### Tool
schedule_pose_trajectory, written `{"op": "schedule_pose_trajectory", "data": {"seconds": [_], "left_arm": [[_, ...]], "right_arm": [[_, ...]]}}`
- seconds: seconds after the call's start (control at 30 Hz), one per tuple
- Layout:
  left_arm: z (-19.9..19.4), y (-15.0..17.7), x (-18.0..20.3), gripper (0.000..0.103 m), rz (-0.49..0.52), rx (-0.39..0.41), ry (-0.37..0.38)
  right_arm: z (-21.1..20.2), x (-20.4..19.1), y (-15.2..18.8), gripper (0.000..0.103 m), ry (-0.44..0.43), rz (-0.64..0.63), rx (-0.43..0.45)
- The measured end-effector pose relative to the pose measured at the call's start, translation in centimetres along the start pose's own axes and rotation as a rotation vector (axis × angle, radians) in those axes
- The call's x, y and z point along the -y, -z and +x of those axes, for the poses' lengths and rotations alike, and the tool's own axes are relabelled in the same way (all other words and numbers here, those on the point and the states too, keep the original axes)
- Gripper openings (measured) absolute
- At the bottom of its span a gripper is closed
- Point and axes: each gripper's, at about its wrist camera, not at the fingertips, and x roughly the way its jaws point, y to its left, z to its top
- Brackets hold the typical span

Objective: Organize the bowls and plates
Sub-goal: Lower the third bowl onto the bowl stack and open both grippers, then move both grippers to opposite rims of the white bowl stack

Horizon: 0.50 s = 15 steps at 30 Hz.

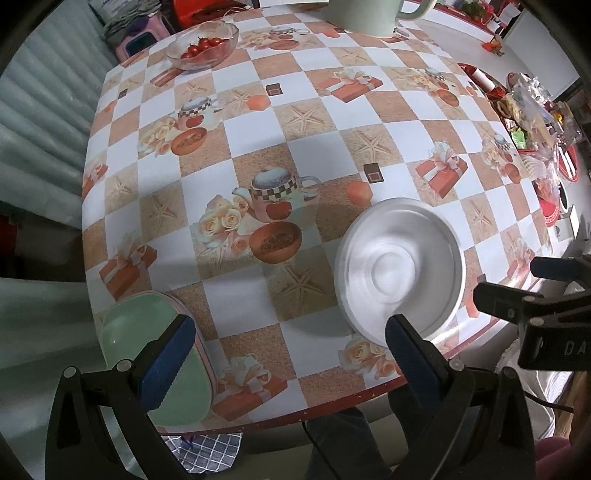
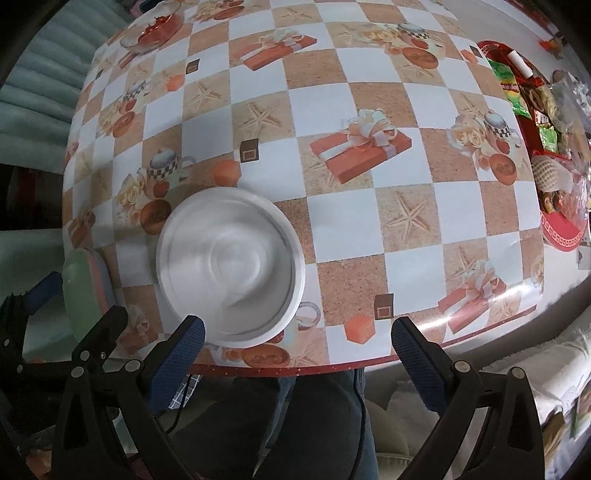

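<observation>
A round metal bowl sits near the front edge of the checked table; it also shows in the right wrist view. A green plate lies on a pink one at the front left corner, seen too in the right wrist view. My left gripper is open and empty, its left finger over the green plate, its right finger at the bowl's near rim. My right gripper is open and empty, above the table's front edge, just right of the bowl.
A glass bowl of cherry tomatoes stands at the far left. A pale green jug stands at the back. A red tray of snacks and packets fills the right side. The table edge runs just below the grippers.
</observation>
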Motion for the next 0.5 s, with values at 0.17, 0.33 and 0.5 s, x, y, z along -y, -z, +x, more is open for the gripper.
{"op": "schedule_pose_trajectory", "data": {"seconds": [0.17, 0.33, 0.5], "left_arm": [[-0.04, 0.06, -0.09, 0.103, 0.0, -0.001, 0.002], [0.05, 0.26, -0.23, 0.103, 0.0, -0.004, 0.005], [0.3, 0.25, 0.09, 0.103, 0.002, -0.012, 0.004]], "right_arm": [[0.13, 0.11, 0.24, 0.102, -0.001, 0.018, -0.007], [0.42, 0.53, 0.49, 0.102, -0.001, 0.025, -0.014], [0.45, 0.9, 0.63, 0.102, -0.001, 0.03, -0.016]]}}
